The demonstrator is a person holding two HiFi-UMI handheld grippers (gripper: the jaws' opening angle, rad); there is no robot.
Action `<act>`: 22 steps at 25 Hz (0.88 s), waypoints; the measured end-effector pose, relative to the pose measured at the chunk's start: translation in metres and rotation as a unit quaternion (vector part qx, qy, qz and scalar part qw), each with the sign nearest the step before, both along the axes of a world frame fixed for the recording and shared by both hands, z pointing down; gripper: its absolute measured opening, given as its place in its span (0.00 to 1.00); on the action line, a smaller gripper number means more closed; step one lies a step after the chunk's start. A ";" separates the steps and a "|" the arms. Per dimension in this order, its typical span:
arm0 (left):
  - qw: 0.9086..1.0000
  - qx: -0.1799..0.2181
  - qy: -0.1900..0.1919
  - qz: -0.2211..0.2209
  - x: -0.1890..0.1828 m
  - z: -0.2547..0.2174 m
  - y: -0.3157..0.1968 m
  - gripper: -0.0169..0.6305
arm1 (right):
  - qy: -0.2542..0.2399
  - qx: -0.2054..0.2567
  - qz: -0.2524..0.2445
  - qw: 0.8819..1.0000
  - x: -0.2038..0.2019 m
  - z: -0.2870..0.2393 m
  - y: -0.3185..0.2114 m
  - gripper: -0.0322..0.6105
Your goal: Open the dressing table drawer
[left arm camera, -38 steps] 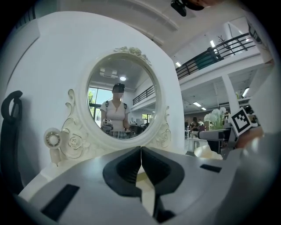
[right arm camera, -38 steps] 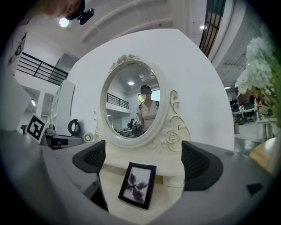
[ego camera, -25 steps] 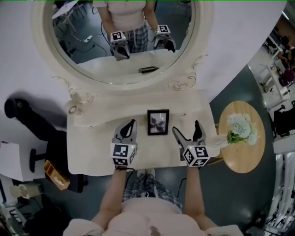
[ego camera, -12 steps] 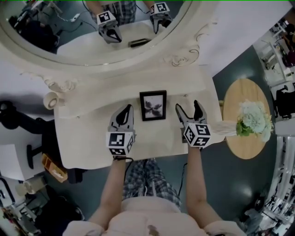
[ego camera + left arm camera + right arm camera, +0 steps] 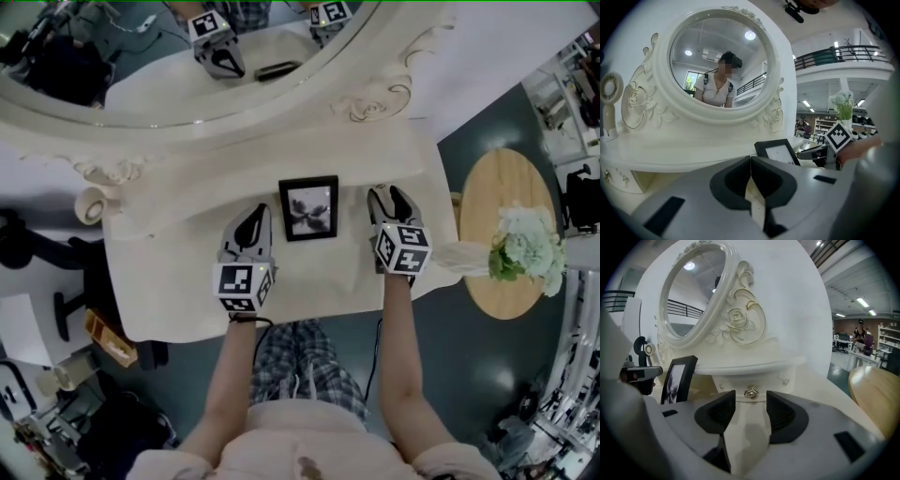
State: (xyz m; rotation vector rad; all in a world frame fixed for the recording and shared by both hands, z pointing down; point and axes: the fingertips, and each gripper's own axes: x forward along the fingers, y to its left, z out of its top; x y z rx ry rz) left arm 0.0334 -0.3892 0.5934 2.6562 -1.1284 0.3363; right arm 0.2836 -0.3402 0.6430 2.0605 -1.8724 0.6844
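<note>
The cream dressing table (image 5: 169, 281) carries a raised shelf with small drawers under it. One drawer front (image 5: 736, 383) with a small metal knob (image 5: 751, 393) faces my right gripper (image 5: 751, 400). Its jaws are closing, a gap still shows between them, and the knob sits just beyond the tips, untouched. From the head view, the right gripper (image 5: 389, 194) reaches the shelf at the right of a black picture frame (image 5: 309, 207). My left gripper (image 5: 251, 216) is left of the frame, over the table top. Its jaws (image 5: 750, 161) meet with nothing between them.
A big oval mirror (image 5: 187, 56) in a carved frame rises behind the shelf. The picture frame (image 5: 677, 378) stands between the grippers. A round wooden side table (image 5: 497, 187) with white flowers (image 5: 525, 248) stands to the right. A black chair (image 5: 37, 244) is at the left.
Both grippers have moved forward and lower toward the shelf. The right gripper's jaws have narrowed from wide open to a small gap. The left jaws stay together.
</note>
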 end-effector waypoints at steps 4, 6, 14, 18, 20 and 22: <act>1.000 -0.001 -0.002 0.001 0.002 0.000 0.002 0.07 | -0.004 -0.006 -0.005 1.000 -0.001 0.005 -0.004 0.35; 1.000 -0.001 -0.002 0.000 0.002 0.000 0.002 0.07 | -0.007 -0.006 -0.006 1.000 -0.002 0.006 -0.006 0.33; 1.000 -0.002 -0.004 -0.005 -0.003 0.001 0.001 0.07 | -0.008 -0.003 0.004 1.000 0.001 0.007 -0.010 0.23; 1.000 -0.002 -0.004 -0.006 -0.004 0.000 0.001 0.07 | -0.004 -0.001 0.007 1.000 0.001 0.006 -0.010 0.22; 1.000 -0.002 -0.002 -0.006 -0.004 0.000 0.002 0.07 | -0.004 -0.001 0.009 1.000 0.001 0.006 -0.007 0.22; 1.000 -0.003 -0.001 -0.007 -0.004 0.000 0.002 0.07 | -0.003 -0.001 0.011 1.000 0.001 0.007 -0.004 0.22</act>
